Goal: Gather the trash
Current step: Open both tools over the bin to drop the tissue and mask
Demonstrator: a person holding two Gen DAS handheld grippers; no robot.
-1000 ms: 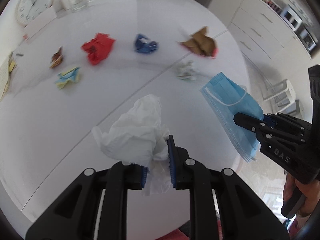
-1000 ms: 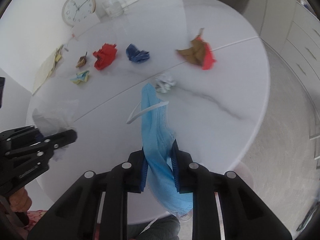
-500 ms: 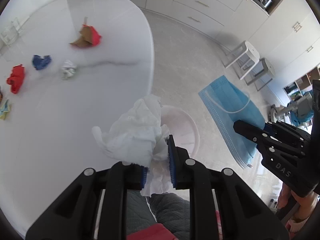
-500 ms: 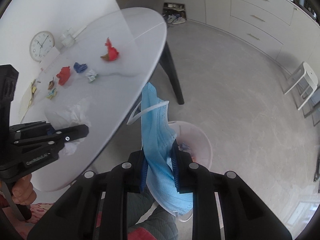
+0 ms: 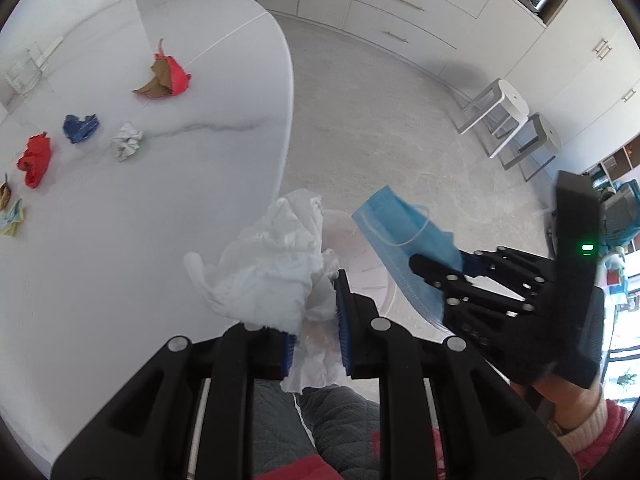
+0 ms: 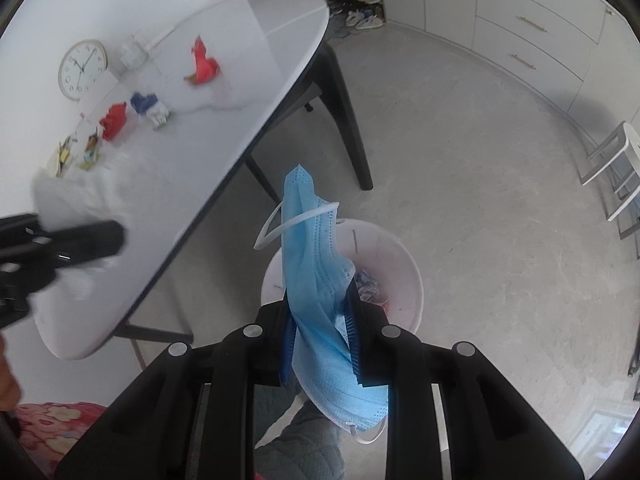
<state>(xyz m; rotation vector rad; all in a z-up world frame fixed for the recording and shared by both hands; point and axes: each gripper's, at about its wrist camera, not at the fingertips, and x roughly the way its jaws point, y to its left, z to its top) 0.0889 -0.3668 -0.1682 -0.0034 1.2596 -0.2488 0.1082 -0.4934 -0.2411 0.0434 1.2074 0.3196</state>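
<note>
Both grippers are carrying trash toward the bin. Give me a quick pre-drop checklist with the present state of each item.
1. Right gripper over the pink bin: ok, it hangs above the opening.
2. Blue mask release: under way, jaws opening, mask between them.
3. Left gripper grip on the white tissue: ok, pinched shut.
4. Left gripper over the bin: not ok, it sits by the table edge, with the bin rim just beyond.
5. Bin room: ok, only a few scraps inside.
6. Grippers clear of each other: cannot tell, they look close.
</note>
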